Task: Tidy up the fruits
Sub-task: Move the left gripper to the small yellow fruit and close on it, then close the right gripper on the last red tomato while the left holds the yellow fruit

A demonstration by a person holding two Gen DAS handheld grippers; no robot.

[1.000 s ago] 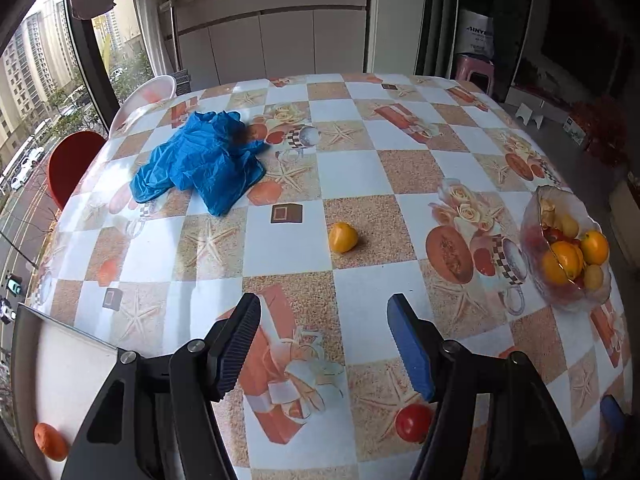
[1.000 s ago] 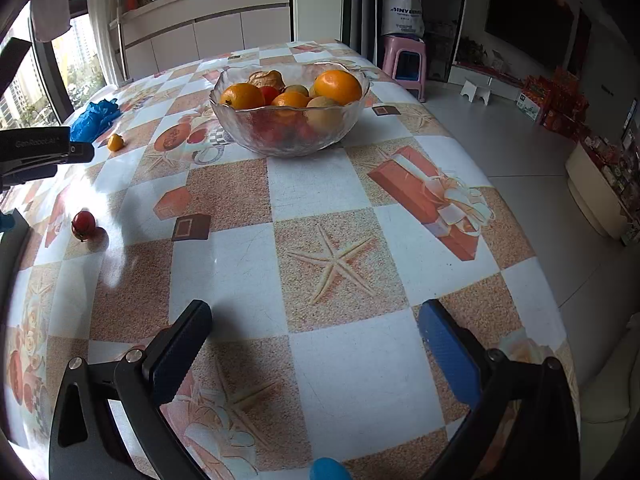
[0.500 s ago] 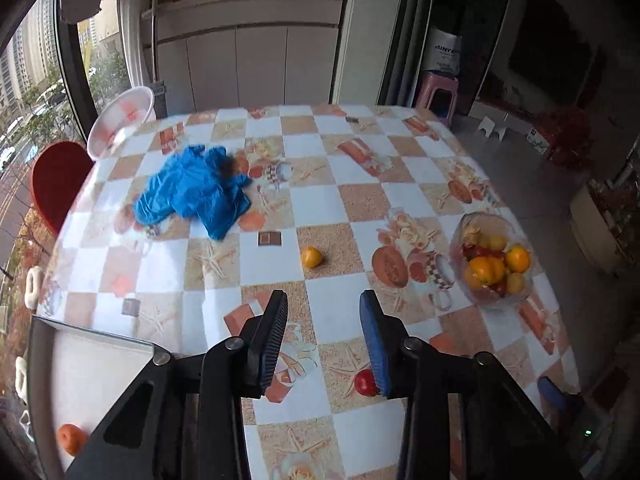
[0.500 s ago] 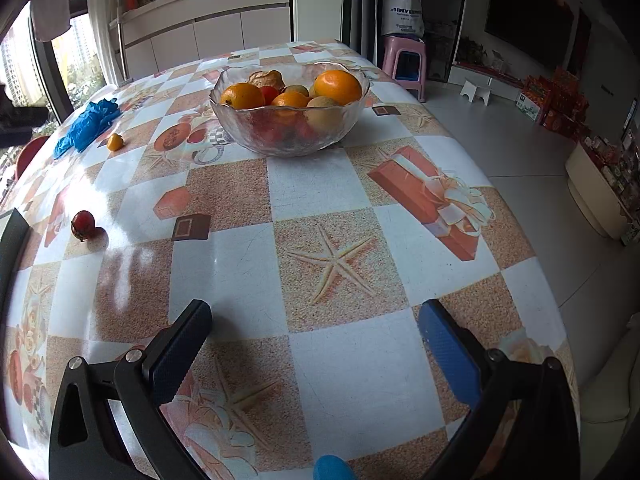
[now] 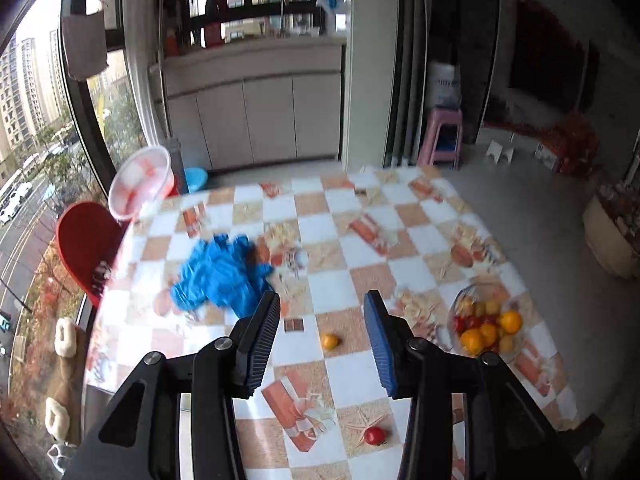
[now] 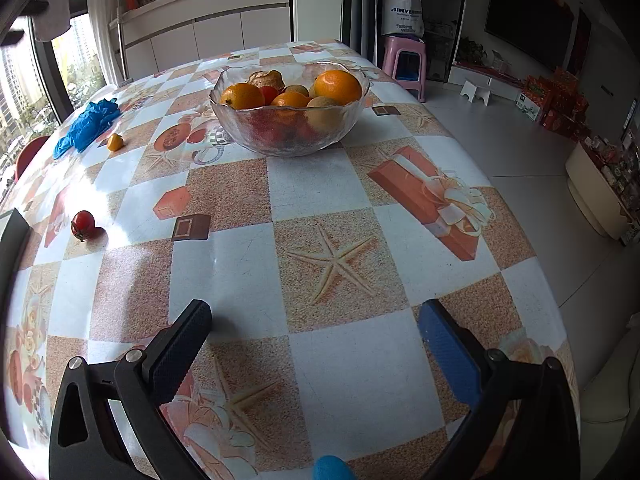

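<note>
Table (image 6: 344,364): covered with a checked cloth printed with starfish and gift boxes; carries all items below.
Glass bowl (image 6: 288,136): stands upright on the far half of the table in the right wrist view; at the right edge of the table (image 5: 332,284) in the left wrist view, where it appears as bowl (image 5: 454,320). Holds oranges and smaller red and yellow fruits.
Blue cloth (image 5: 220,276): crumpled on the left part of the table, well apart from the bowl.
Left gripper (image 5: 322,334): high above the table, pointing down at it. Fingers stand moderately apart after just opening slightly; nothing between them.
Right gripper (image 6: 316,356): low over the near table edge. Fingers wide apart, nothing between them.
Yellow fruit (image 5: 329,341): loose on the table between the blue cloth and the bowl, nearer the cloth.
Red tomato (image 6: 83,225): loose on the table, near the left edge, well apart from the bowl.
</note>
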